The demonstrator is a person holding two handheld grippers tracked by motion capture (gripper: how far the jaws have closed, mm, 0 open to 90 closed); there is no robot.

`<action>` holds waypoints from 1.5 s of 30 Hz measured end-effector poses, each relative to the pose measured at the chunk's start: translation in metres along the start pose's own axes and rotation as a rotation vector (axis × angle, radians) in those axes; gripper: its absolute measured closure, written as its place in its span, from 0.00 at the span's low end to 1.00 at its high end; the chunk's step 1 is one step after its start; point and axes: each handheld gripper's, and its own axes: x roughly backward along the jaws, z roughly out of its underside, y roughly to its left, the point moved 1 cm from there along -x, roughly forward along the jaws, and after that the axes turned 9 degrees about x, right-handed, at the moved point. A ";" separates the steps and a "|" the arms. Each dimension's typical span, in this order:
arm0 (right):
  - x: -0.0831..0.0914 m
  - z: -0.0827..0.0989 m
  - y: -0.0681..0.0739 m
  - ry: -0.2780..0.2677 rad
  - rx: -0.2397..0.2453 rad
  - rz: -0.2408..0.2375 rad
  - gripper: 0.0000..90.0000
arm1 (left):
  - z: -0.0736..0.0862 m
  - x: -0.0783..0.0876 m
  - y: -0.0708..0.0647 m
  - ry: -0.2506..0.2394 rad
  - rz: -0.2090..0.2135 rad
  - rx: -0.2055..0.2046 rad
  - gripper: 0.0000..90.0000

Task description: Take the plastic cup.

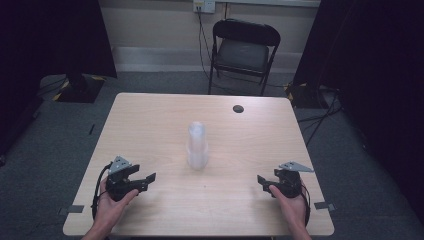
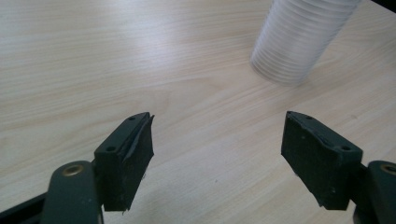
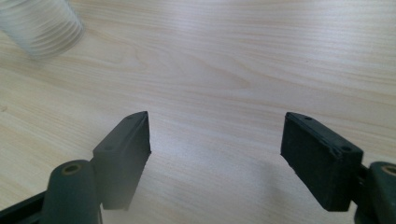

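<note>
Flanking the upright stack of clear cups (image 1: 197, 145), you rest your left gripper (image 1: 142, 176) and right gripper (image 1: 264, 181) wide-jawed and empty, seemingly poised to approach.

Table (image 2: 116, 70) pale matt wood; cups (image 2: 299, 39) seemingly translucent plastic.

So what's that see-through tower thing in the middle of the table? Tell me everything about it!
It looks like a stack of clear plastic cups, nested one inside another, so fine rings run around its side. It is cloudy white and see-through, rounded on top, and stands upright near the middle of the light wooden table. Only the table touches it. Both grippers are well apart from it, nearer the person.
</note>
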 end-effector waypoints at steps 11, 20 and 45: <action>0.000 0.002 0.000 -0.002 0.008 -0.029 0.27 | -0.006 0.001 -0.008 0.048 0.083 -0.029 0.26; 0.008 0.002 0.004 -0.022 0.005 -0.038 0.28 | -0.020 0.012 -0.020 0.011 0.159 -0.054 0.25; 0.010 -0.004 0.009 -0.068 0.023 -0.066 0.28 | -0.077 -0.013 -0.070 -0.055 0.181 -0.211 0.18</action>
